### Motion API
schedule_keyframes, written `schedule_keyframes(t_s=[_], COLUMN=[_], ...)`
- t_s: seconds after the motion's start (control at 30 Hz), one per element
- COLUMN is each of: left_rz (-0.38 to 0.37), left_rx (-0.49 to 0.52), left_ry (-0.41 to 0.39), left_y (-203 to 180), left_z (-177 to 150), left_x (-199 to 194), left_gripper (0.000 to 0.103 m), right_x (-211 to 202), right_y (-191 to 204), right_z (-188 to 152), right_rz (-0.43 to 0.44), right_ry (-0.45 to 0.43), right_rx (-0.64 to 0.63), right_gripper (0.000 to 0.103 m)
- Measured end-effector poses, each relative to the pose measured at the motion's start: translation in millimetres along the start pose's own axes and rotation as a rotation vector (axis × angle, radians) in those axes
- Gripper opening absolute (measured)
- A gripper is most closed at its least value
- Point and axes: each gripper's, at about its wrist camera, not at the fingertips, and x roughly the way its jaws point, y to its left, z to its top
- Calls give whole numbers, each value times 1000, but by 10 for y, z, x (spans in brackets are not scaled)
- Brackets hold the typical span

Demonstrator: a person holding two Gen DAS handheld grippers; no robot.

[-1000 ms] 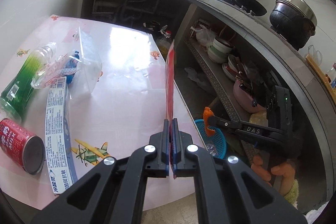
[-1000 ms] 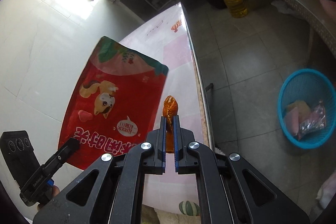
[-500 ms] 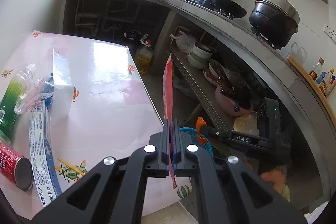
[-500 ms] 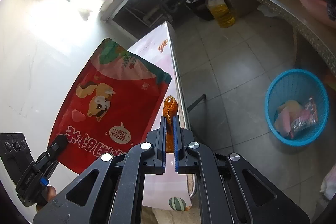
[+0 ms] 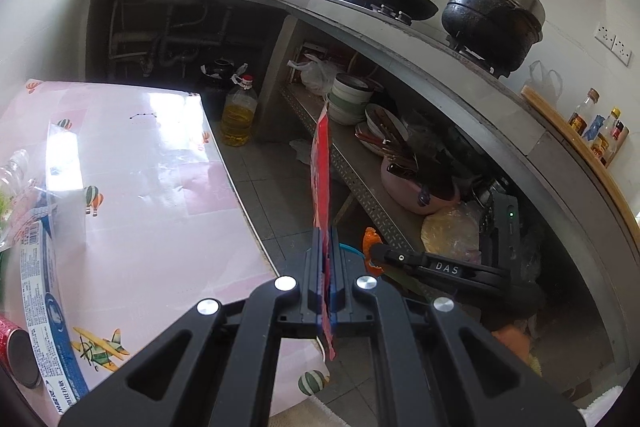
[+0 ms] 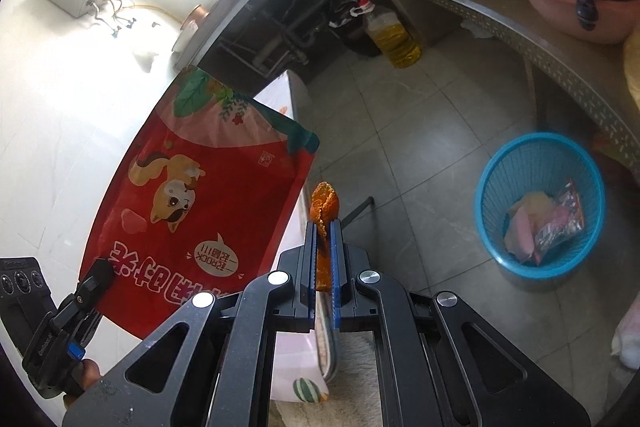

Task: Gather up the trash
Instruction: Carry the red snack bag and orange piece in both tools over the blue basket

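Observation:
My left gripper [image 5: 327, 239] is shut on a flat red snack bag [image 5: 321, 167], seen edge-on past the table's right edge. In the right wrist view that same red snack bag [image 6: 200, 195] shows its cartoon dog face, pinched at its lower corner by the left gripper [image 6: 100, 267]. Orange peel [image 6: 325, 205] sticks up out of my right gripper [image 6: 324, 227], which is shut on it above the floor. From the left wrist view the right gripper [image 5: 372, 251] and the orange peel [image 5: 370, 237] appear low right. A blue waste basket [image 6: 496, 227] holding wrappers stands on the floor at right.
A pink table [image 5: 152, 187] still carries a toothpaste box [image 5: 40, 291], a red can [image 5: 16, 351], a clear bag [image 5: 64, 163] and a plastic bottle [image 5: 12, 167]. An oil jug [image 6: 394, 35] stands on the floor. A metal shelf [image 6: 520, 43] with dishes runs along the right.
Both grippers have swung right, off the table and over the floor, carrying the bag and the peel. The blue basket now sits lower and nearer in the right wrist view.

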Motion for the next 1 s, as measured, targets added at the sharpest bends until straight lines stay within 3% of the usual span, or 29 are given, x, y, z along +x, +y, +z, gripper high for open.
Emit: schedule_keyframes(t_s=[0.2, 0.37, 0.67, 1.0], left_rz=[-40, -85, -154, -41], left_rx=[26, 35, 81, 170], left_ry=[54, 130, 362, 600], left_y=[-153, -280, -590, -811], left_z=[41, 56, 48, -170], left_x=[274, 593, 1543, 2827], left_gripper=[1, 2, 2, 2], right_x=[-112, -213, -294, 118], right_y=[-207, -444, -1251, -1940], right_z=[-3, 8, -93, -165], right_rz=[-34, -112, -302, -376], right_ry=[-30, -66, -79, 21], right_rx=[45, 81, 251, 369], right_gripper=[5, 5, 5, 5])
